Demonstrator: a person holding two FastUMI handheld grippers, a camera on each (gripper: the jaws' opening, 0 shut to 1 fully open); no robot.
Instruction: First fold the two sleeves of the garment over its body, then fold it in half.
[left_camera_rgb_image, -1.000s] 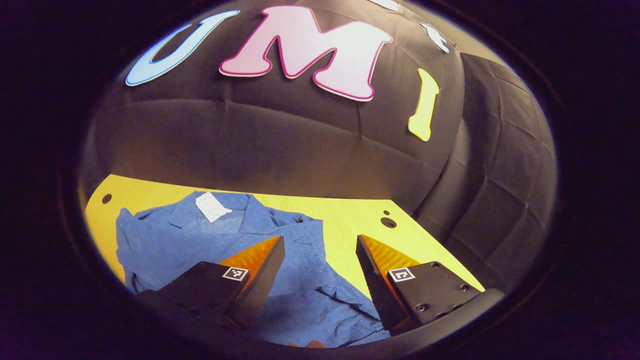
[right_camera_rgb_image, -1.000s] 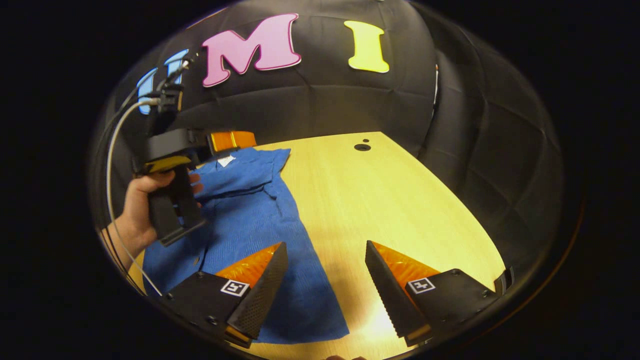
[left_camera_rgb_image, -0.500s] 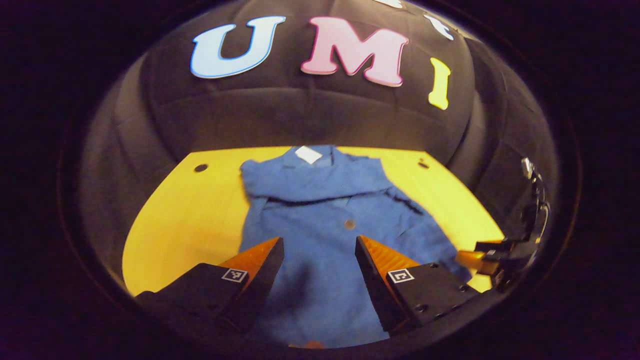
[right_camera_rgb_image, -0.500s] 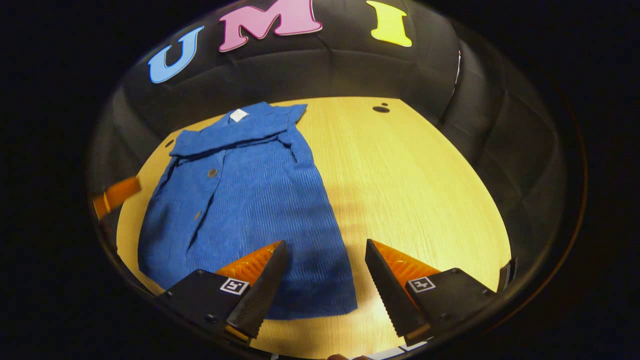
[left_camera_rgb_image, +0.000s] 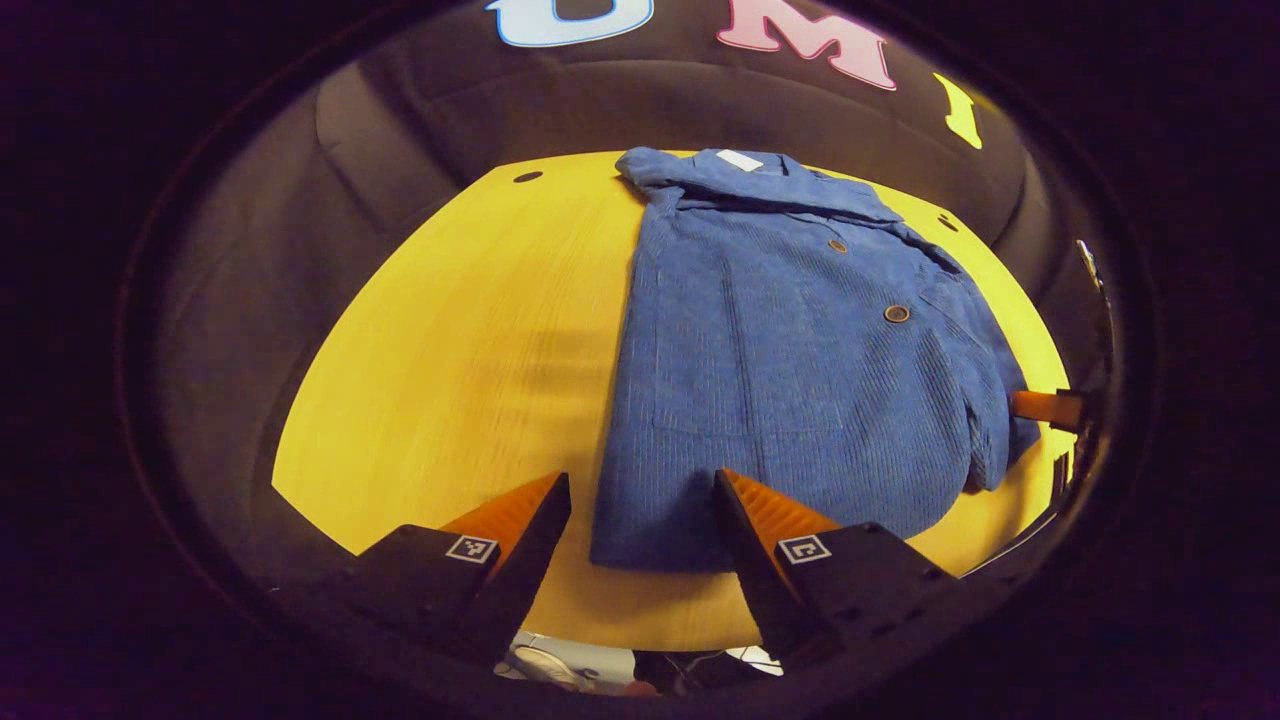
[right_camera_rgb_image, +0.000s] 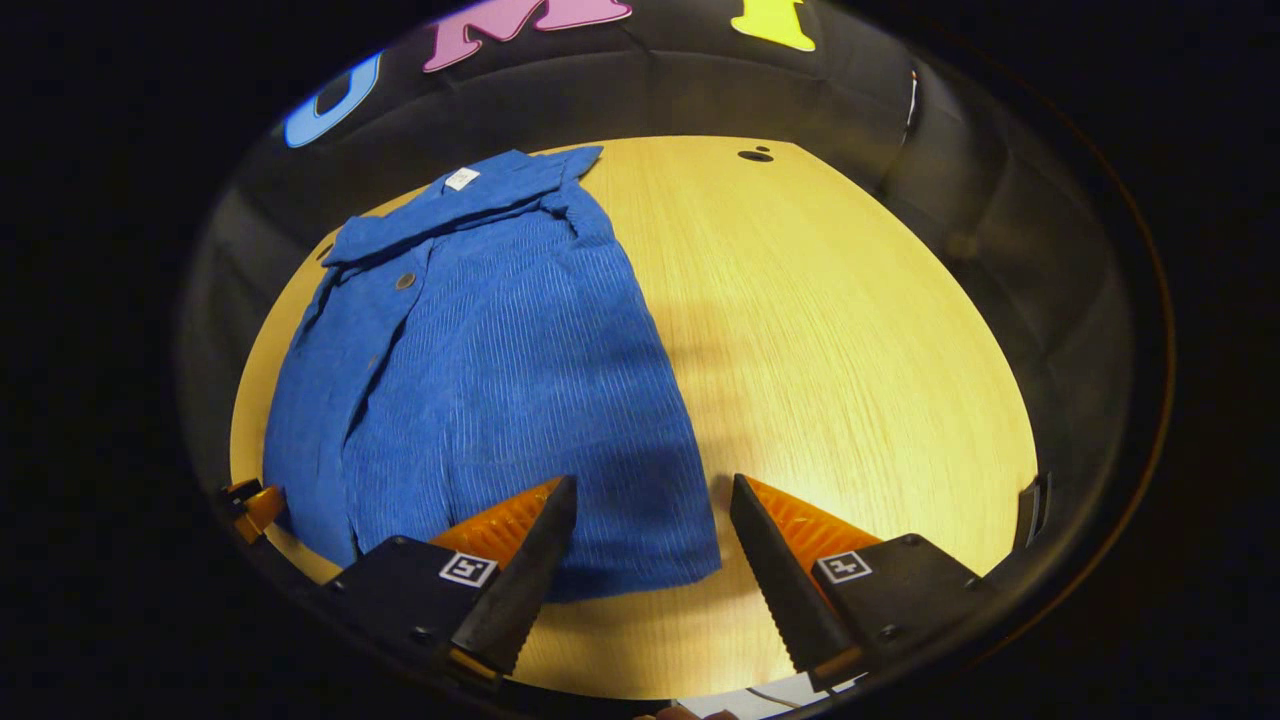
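Observation:
A blue ribbed shirt (left_camera_rgb_image: 790, 350) lies flat on the wooden table (left_camera_rgb_image: 470, 360), collar and white tag at the far end, both sleeves folded in over its body. In the right gripper view the shirt (right_camera_rgb_image: 490, 370) lies on the table's left half. My left gripper (left_camera_rgb_image: 640, 520) hangs open above the hem's left corner, holding nothing. Over the hem's right corner my right gripper (right_camera_rgb_image: 650, 530) stands open and empty too. The other gripper's fingertip (left_camera_rgb_image: 1045, 407) peeks in at the left gripper view's right edge, and another fingertip (right_camera_rgb_image: 255, 503) at the right gripper view's left edge.
The table's near edge (right_camera_rgb_image: 640, 675) runs just below my fingers. Bare wood lies left of the shirt in the left gripper view and to its right (right_camera_rgb_image: 850, 340) in the right gripper view. Small round holes (right_camera_rgb_image: 755, 155) mark the far corners. Black cloth walls enclose the table.
Both grippers drew back from the collar end toward the table's near edge and now sit over the hem corners. The shirt has not moved. Both stayed open.

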